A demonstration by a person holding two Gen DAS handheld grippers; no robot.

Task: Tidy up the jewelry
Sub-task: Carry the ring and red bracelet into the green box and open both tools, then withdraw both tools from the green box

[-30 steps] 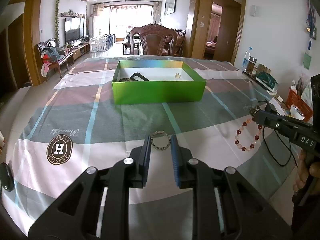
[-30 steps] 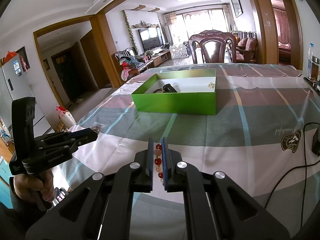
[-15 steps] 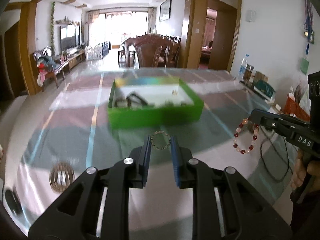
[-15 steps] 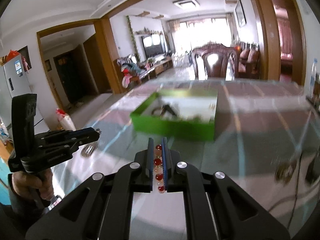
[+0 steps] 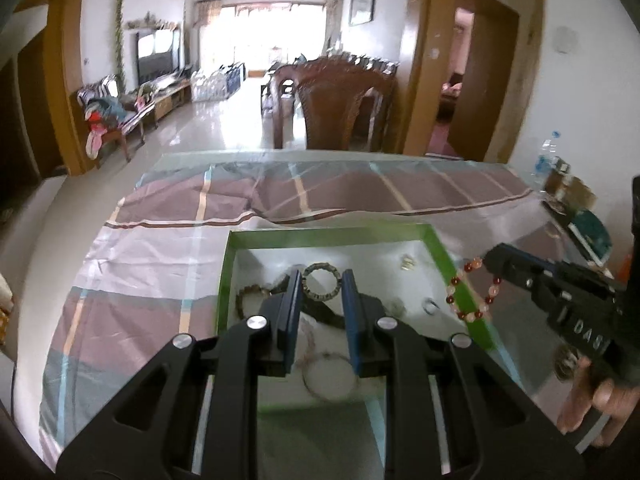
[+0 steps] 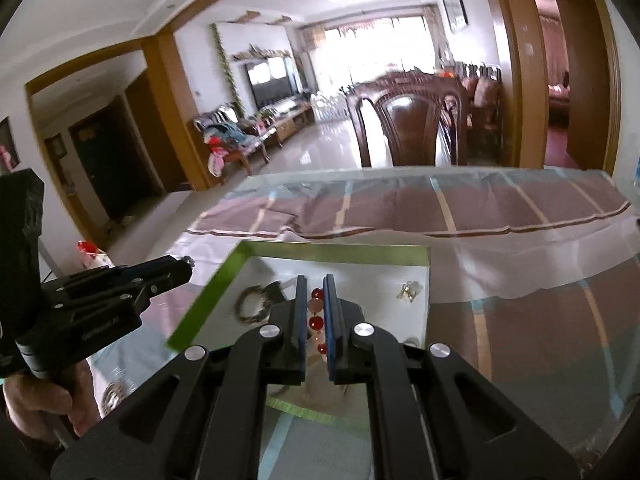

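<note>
My left gripper is shut on a small brownish bead bracelet, which hangs between its blue pads above the green box. To its right, my right gripper dangles a red and pink bead bracelet over the box's right wall. In the right wrist view that gripper is shut on the red beads above the box's white floor, with the left gripper at the box's left wall. A dark bead bracelet, gold earrings and a ring lie inside.
The box sits on a checked tablecloth under glass. A carved wooden chair stands past the table's far end. Bottles and small items crowd the table's right edge. A thin hoop lies in the box's near part.
Both grippers have travelled forward from over the bare tablecloth to above the green box, each still holding its bracelet. The box now fills the near view.
</note>
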